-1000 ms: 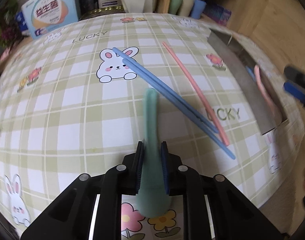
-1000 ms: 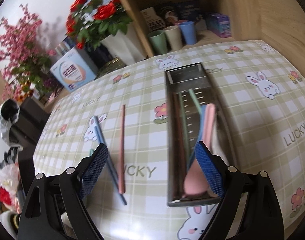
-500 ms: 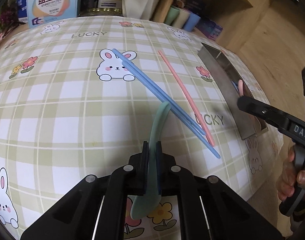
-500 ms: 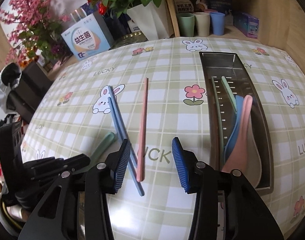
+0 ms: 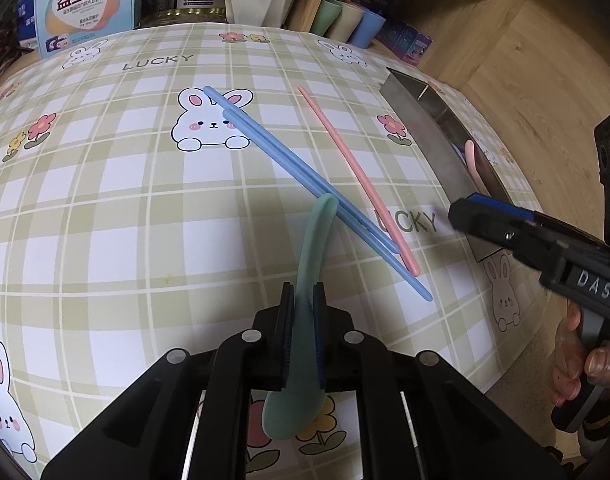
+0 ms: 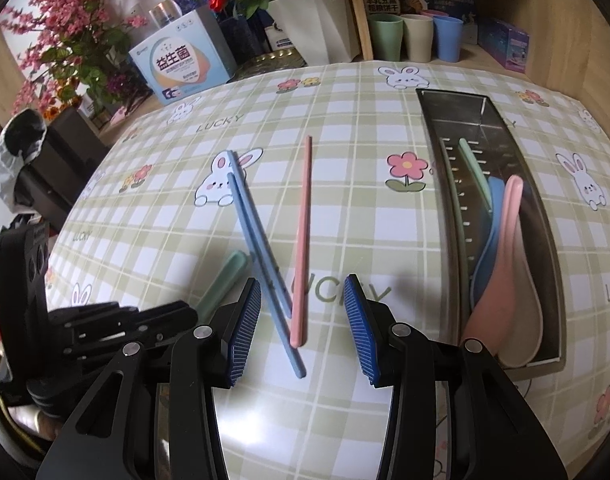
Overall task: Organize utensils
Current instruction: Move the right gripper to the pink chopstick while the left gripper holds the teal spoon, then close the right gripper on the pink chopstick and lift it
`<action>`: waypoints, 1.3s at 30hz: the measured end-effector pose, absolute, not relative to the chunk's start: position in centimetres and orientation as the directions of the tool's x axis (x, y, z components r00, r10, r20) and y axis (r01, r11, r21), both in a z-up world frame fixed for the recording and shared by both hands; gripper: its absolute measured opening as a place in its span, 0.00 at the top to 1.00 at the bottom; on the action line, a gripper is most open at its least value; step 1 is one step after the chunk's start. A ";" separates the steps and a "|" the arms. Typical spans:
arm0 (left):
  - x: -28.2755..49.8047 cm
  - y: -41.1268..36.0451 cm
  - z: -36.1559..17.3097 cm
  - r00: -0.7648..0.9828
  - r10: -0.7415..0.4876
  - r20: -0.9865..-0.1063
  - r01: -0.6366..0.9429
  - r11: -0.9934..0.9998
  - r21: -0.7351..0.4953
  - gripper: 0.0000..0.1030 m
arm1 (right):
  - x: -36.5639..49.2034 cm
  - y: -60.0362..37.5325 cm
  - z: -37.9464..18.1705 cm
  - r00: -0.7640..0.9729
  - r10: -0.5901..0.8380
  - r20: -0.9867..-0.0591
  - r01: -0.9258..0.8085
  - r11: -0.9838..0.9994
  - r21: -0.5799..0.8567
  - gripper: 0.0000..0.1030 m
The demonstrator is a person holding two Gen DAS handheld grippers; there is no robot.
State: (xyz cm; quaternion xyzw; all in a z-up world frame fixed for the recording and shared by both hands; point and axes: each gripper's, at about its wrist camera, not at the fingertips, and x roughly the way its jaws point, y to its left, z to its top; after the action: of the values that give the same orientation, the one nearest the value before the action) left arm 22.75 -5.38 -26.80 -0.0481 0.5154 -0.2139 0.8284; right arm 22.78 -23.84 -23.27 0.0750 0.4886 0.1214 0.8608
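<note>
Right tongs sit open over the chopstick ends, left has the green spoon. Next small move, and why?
Probably lower the right tongs and close on the pink chopstick: its near end lies between the open pads, untouched. The left tongs are shut on the green spoon; the steel tray awaits.

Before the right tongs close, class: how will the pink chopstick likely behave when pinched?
The pink chopstick looks straight and thin, so probably stiff and light. Lying flat on the smooth tablecloth, it may slide or roll. Its end touches the blue chopsticks, which may shift.

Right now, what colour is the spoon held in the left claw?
Pale mint green spoon, clamped in the left claw; clearest in the left wrist view.
</note>
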 end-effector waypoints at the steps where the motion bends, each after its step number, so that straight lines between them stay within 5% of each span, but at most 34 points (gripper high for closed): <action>1: 22.8 -5.6 -26.9 0.373 -0.393 -0.840 0.309 0.907 -0.287 0.89 | 22.7 -24.0 -23.5 0.489 0.285 -0.824 -0.128 0.958 0.255 0.59; 11: 22.4 -7.1 -26.9 0.392 -0.308 -0.867 0.365 0.917 -0.160 0.86 | 22.6 -24.8 -23.5 0.501 0.315 -0.806 -0.117 0.947 0.298 0.59; 17: 22.2 -6.8 -25.1 0.476 -0.239 -0.846 0.340 0.938 -0.073 0.96 | 22.4 -25.8 -23.0 0.522 0.325 -0.789 -0.104 0.942 0.320 0.59; 39: 22.5 -6.8 -26.8 0.410 -0.219 -0.885 0.364 0.929 -0.061 0.93 | 22.5 -27.1 -23.2 0.532 0.350 -0.771 -0.080 0.927 0.366 0.59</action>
State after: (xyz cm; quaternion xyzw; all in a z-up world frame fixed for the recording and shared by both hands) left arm 22.45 -6.83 -26.81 0.0707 0.5142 -0.1744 0.8368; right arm 22.48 -27.07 -23.20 0.1443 0.4673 0.1247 0.8633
